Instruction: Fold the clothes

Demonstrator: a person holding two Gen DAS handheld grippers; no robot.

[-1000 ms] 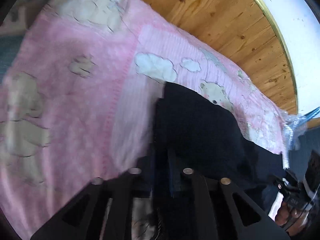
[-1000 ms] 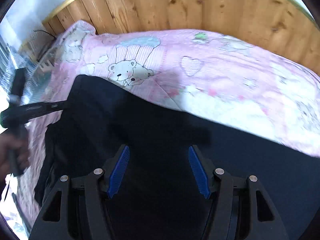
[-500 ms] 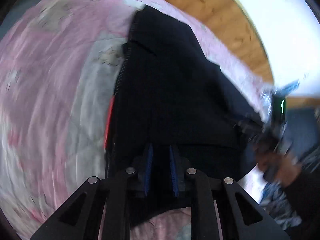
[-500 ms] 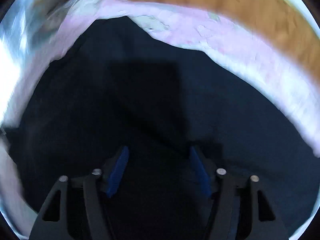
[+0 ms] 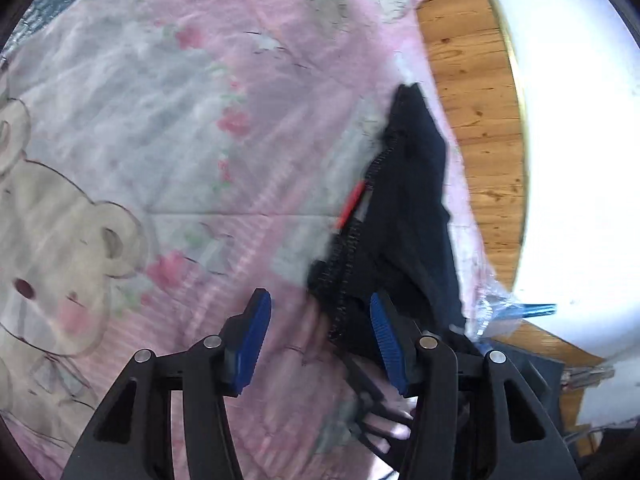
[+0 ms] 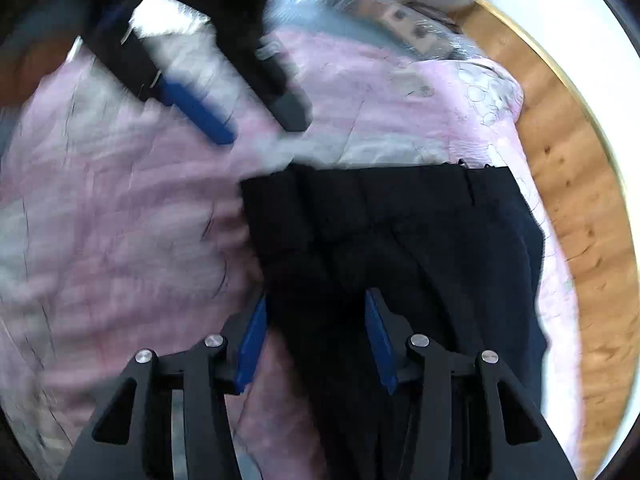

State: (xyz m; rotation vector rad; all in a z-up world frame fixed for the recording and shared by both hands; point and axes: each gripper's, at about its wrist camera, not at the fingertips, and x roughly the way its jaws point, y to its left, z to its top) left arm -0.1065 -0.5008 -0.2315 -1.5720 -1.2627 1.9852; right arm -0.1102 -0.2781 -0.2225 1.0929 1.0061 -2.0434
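My left tool (image 5: pixel 320 330) gapes wide, holding nothing. My right tool (image 6: pixel 314 338), also wide, straddles the dark garment (image 6: pixel 400 240). Closing carelessly could bunch the blanket (image 6: pixel 120 220) beneath.

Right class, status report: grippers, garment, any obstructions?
Left gripper open. Right gripper open over dark garment. Garment on pink blanket. No obstructions visible.

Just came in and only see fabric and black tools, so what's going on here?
A person with a handheld gripper in each hand is folding a dark garment on a pink bear-print blanket. Both grippers are open. The left gripper sits at the garment's stitched edge; the right gripper has cloth lying between its fingers, unclamped.
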